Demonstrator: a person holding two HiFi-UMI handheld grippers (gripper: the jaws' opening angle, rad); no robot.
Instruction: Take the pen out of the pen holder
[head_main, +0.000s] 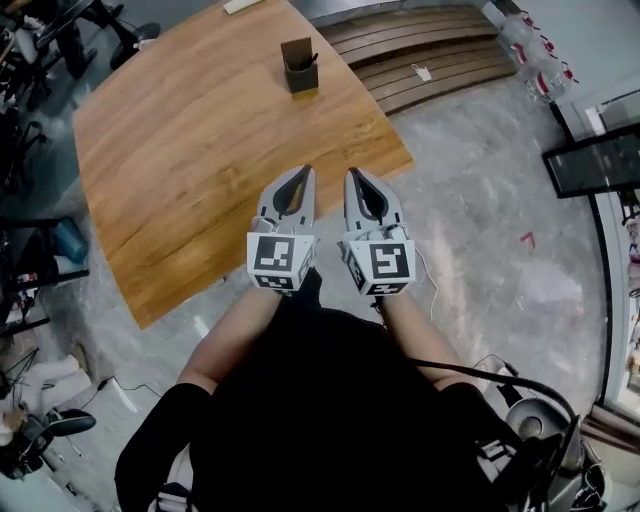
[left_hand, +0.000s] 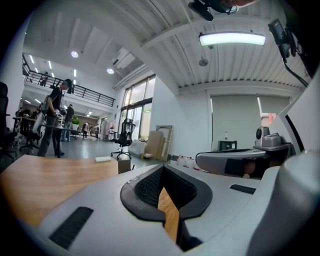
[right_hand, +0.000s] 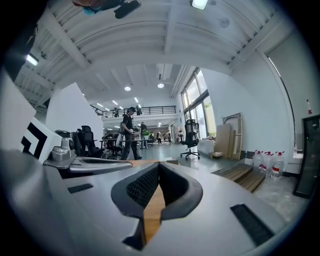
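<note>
**Clerk:** Item one, the tabletop (head_main: 200, 150)?

**Checker:** Wood-grain, warm brown, with rounded corners. It stood on a mottled grey floor (head_main: 480, 200) that had a polished look.

**Clerk:** Item two, the pen holder (head_main: 298, 66)?

**Checker:** A small brown box with square corners and a taller back wall. It stood upright near the far edge of the tabletop, well apart from both tools. A thin dark pen (head_main: 313, 59) leaned out over its right rim (too small for any detail). The left gripper view showed the holder as a low brown block (left_hand: 124, 165) beyond the jaws.

**Clerk:** Item three, the left hand-held gripper (head_main: 306, 170)?

**Checker:** A smooth grey plastic shell with black ribbed pads. The jaw tips were together (left_hand: 162, 167), leaving a teardrop hollow behind them with nothing in it; only wood grain showed through. It hung over the near edge of the tabletop.

**Clerk:** Item four, the right hand-held gripper (head_main: 352, 172)?

**Checker:** The same make and the same finish. Its tips also met (right_hand: 159, 164), and the hollow was bare. It sat just beside the left one, and the two were parallel. Each carried a cube with black-and-white square markers (head_main: 280, 258) at the wrist end.

**Clerk:** Anything else?

**Checker:** Ridged brown wooden planks (head_main: 430, 50) lay on the floor beyond the tabletop's right corner.
</note>
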